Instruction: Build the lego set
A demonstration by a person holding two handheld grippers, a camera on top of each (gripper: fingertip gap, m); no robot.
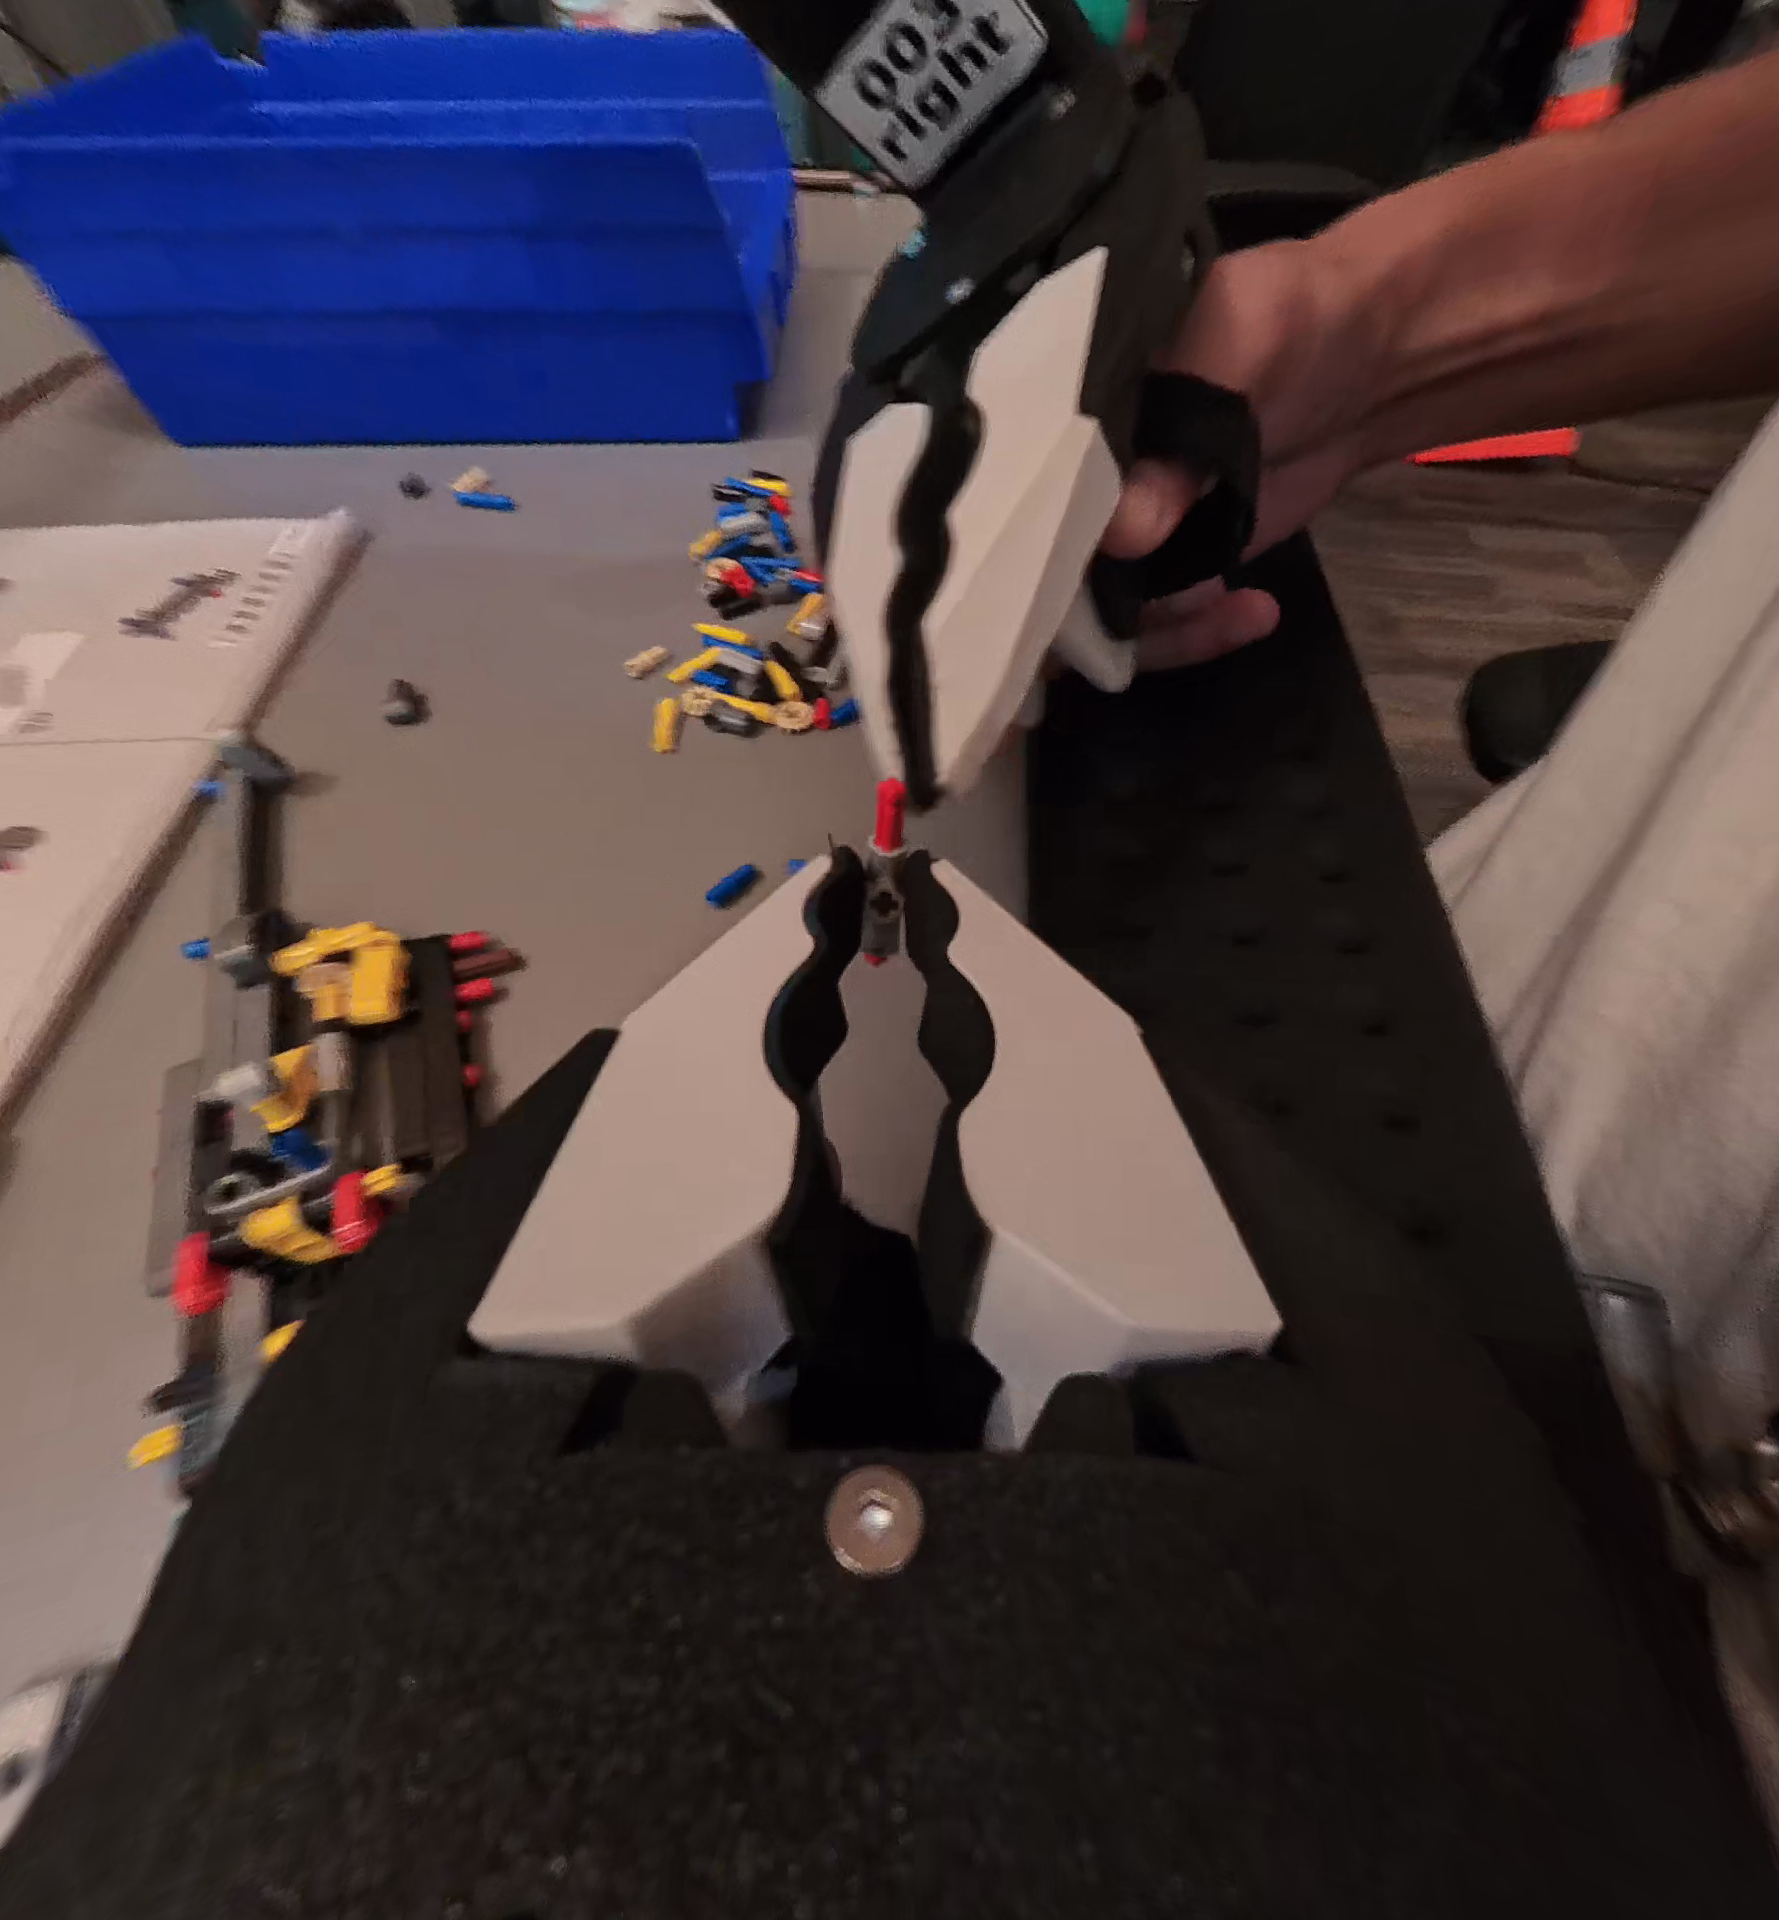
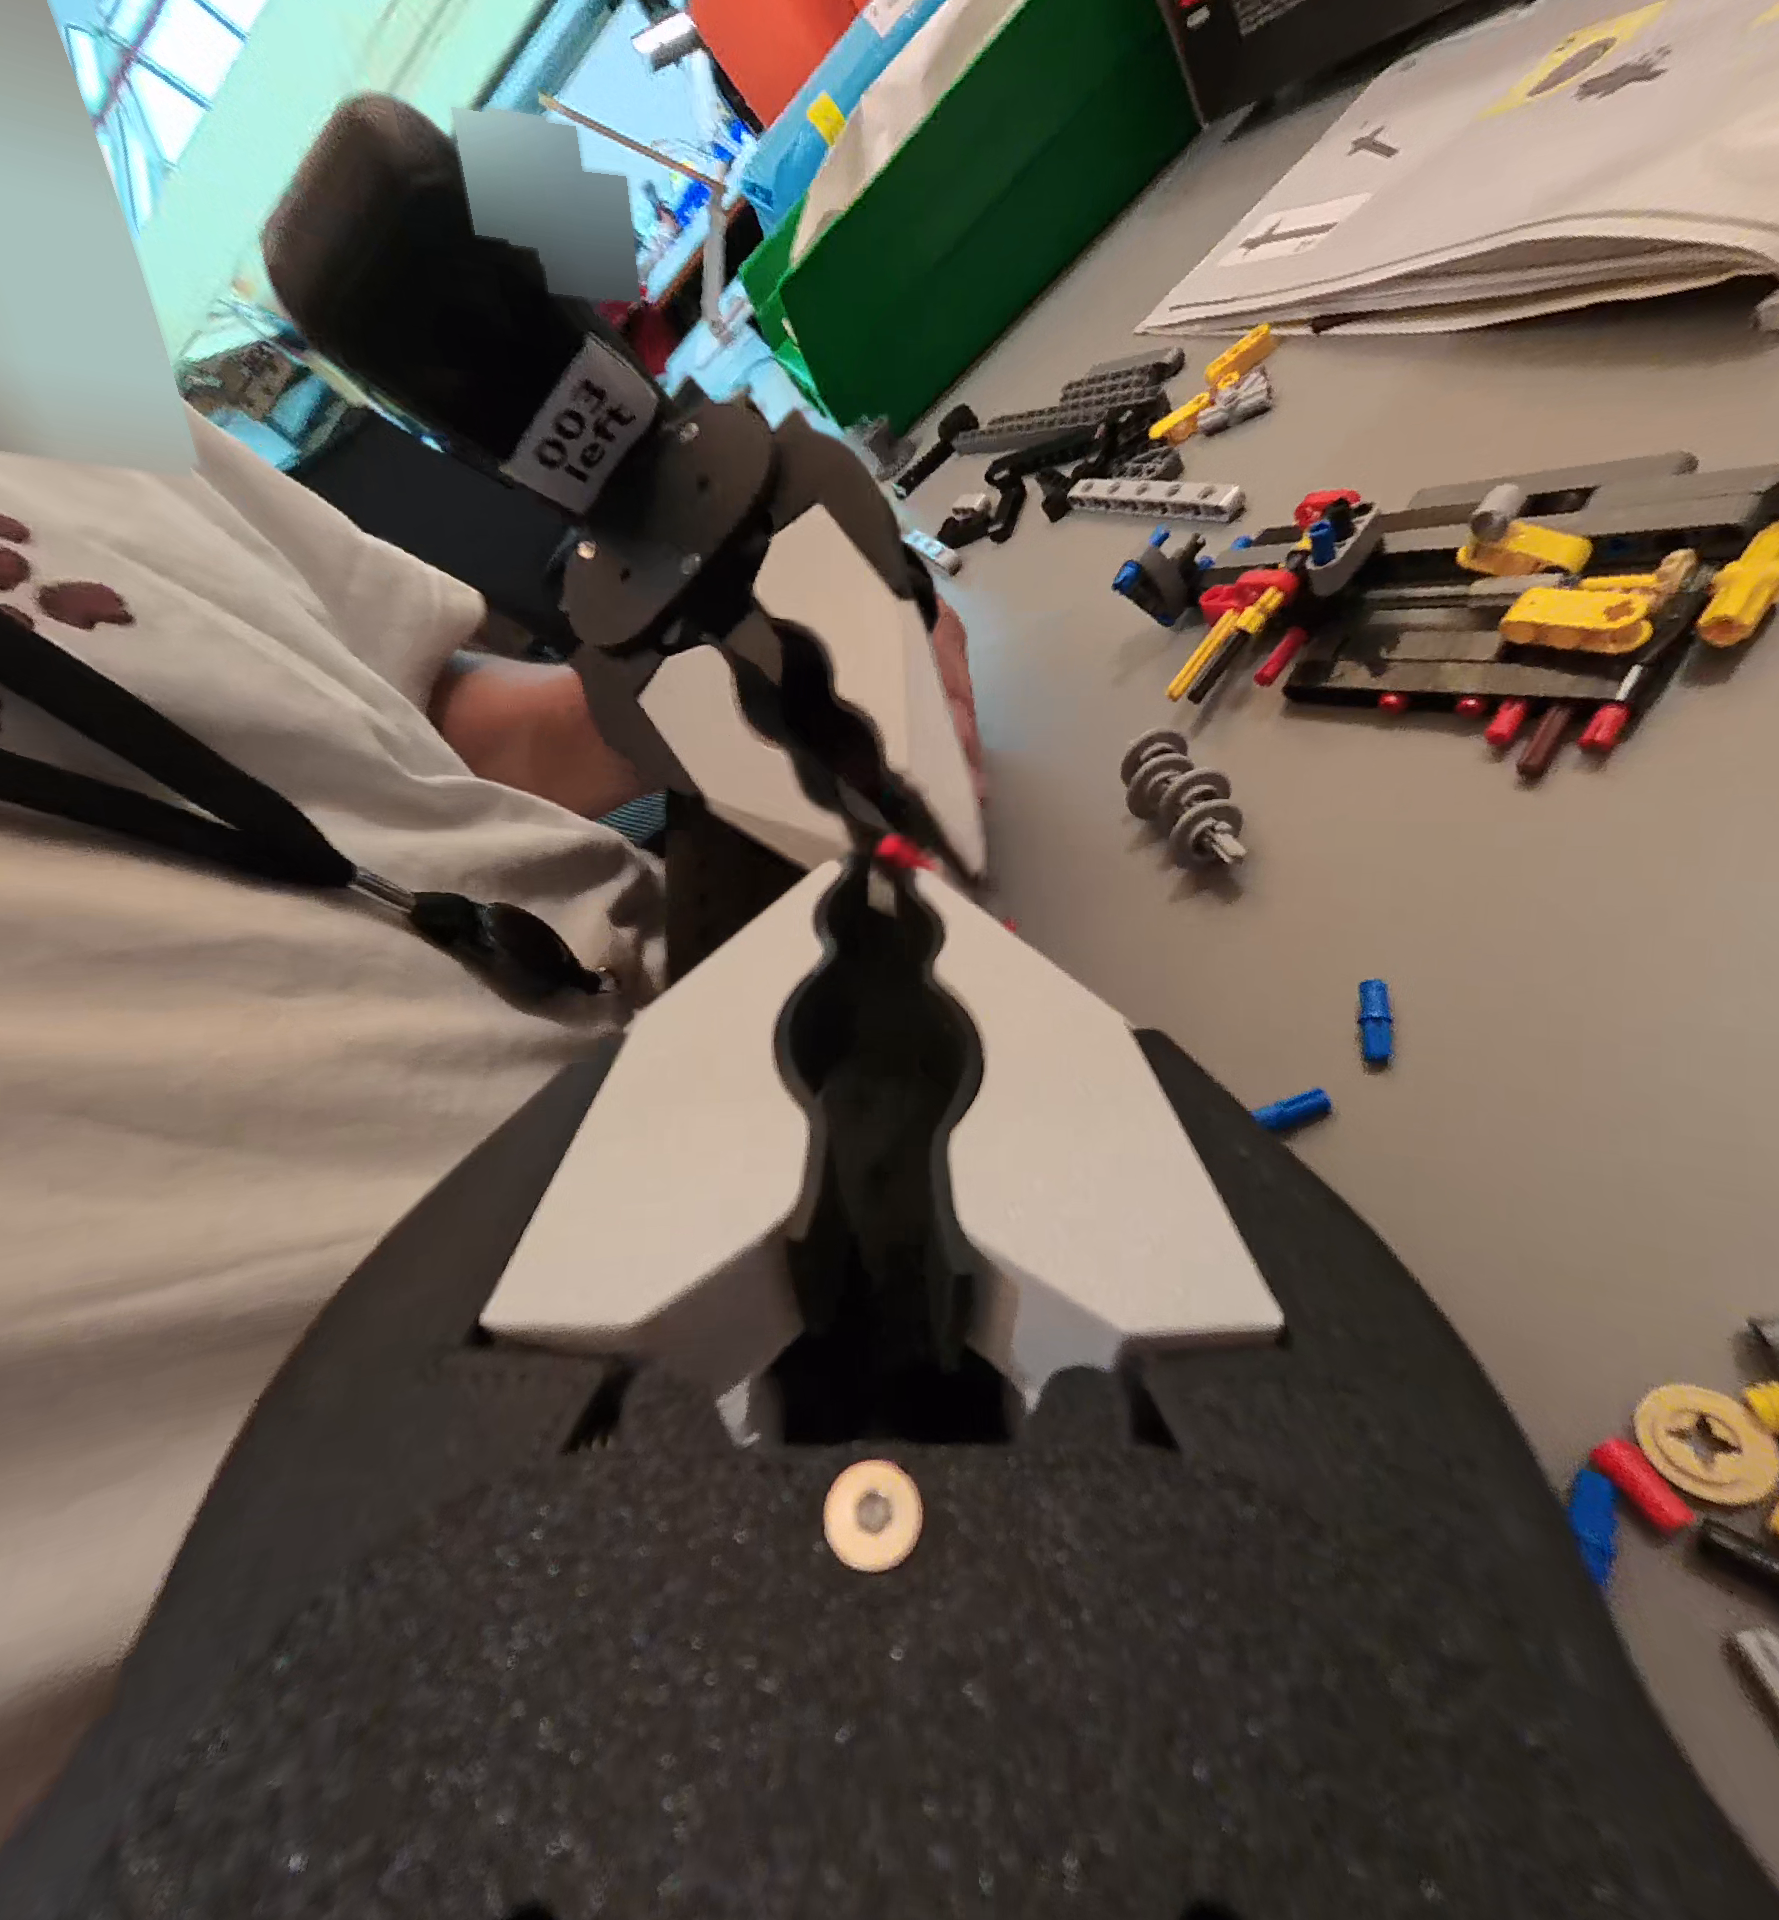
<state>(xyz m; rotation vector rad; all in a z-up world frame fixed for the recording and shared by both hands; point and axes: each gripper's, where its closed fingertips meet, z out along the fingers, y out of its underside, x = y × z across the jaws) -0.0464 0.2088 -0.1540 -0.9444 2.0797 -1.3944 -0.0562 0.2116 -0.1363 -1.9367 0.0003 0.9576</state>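
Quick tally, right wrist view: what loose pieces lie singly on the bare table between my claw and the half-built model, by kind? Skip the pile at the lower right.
Blue pins: 2
Grey spiral gear: 1
Total: 3

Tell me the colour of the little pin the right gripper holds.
Red; the pin shows best in the left wrist view.

Each wrist view looks closely along its own fingers toward mid-frame, seemingly facing each other, sharing the red pin (image 1: 888, 810) (image 2: 897, 850).
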